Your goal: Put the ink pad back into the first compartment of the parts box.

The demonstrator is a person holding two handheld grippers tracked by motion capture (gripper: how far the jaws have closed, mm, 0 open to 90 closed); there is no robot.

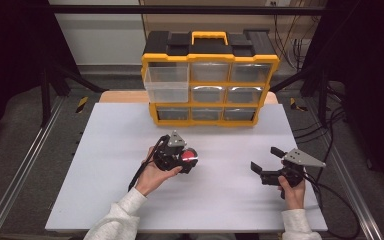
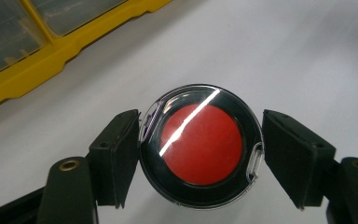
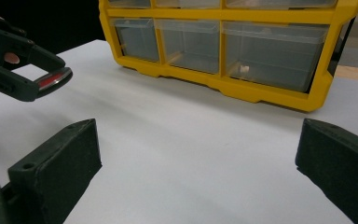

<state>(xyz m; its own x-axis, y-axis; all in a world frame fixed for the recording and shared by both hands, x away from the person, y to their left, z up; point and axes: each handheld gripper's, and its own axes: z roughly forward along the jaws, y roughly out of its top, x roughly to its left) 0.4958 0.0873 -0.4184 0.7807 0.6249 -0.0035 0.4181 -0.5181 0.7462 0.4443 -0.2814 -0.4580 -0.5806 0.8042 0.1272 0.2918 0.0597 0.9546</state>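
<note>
My left hand-held gripper is pinching a round case, clear plastic w/ a red disc inside a black ring. In the left gripper view the left jaw touches the rim; the right jaw sits at the rim by the small clasp, w/ a thin sliver of light there, so I judge the grip light, not crushing. From the right gripper view the case hangs above the white surface, roughly level, edge-on.

Ahead is the yellow drawer cabinet. Its top-left drawer is pulled out toward me; the others look pushed in. I take that open drawer as the likely drop spot, tho that's a guess from the layout.

To do this well: keep the squeeze steady across the widest part of the case, since a round smooth rim can squirt out if the jaws ride off centre. Lift enough to clear the drawer's front wall, carry fwd & a bit left, keep the case flat, then lower inside before letting go. Don't bump the drawer shut.

My right hand-held gripper is spread wide, holding nothing, low over the surface, well apart from the case. Jaws point toward the cabinet's bottom row. It can steady the drawer or cabinet if needed; otherwise keep it out of the left's path.
</note>
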